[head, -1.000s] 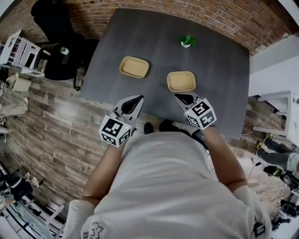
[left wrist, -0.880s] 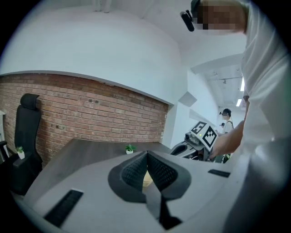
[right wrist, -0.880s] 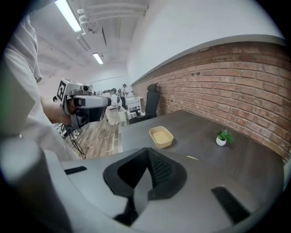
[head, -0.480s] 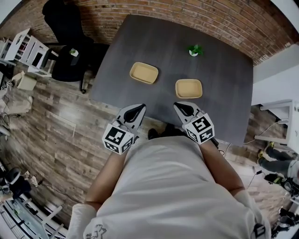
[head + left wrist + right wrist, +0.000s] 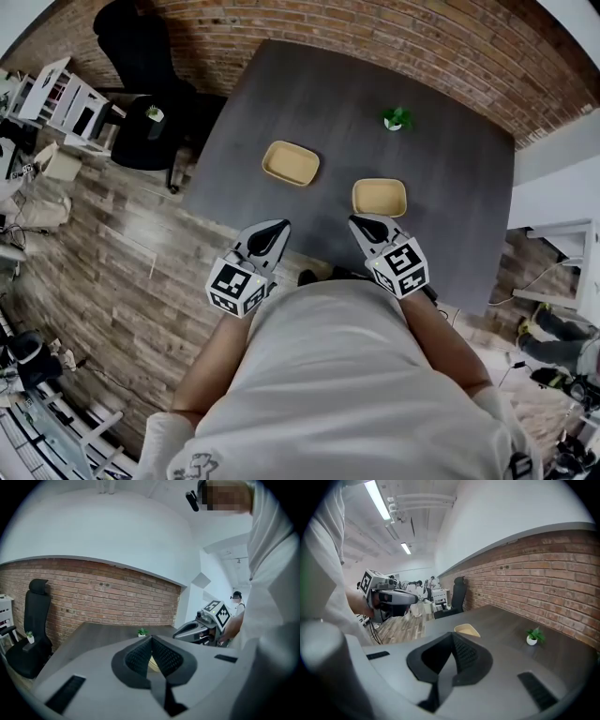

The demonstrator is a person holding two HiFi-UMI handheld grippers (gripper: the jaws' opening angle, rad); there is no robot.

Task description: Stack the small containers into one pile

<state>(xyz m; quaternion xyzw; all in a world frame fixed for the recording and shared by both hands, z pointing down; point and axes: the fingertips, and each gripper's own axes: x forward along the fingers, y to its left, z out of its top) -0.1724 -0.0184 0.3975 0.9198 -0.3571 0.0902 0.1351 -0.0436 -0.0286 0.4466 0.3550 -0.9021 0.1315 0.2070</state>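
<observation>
The left claw [image 5: 151, 641] has its pads pressed together with nothing between them. The right claw [image 5: 453, 639] is likewise pressed together and empty. Both hang over the near edge of the dark grey table [image 5: 450, 178], close to the person's body, with their tips pointing toward the table.

Just beyond the right claw's tip lies the right container [image 5: 379, 197]. It is a shallow, pale tan tray, rectangular with rounded corners and a raised rim, and its long axis runs left to right. The left container [image 5: 291, 163] looks the same. It sits farther in and well apart from the other, with its long axis slightly tilted, the right end nearer the person. Both rest flat, open side up.

No brand or writing is readable; the left marker cube [image 5: 236, 284] and right marker cube [image 5: 401, 267] show only black-and-white squares. A small potted plant [image 5: 396, 119] stands farther back.
</observation>
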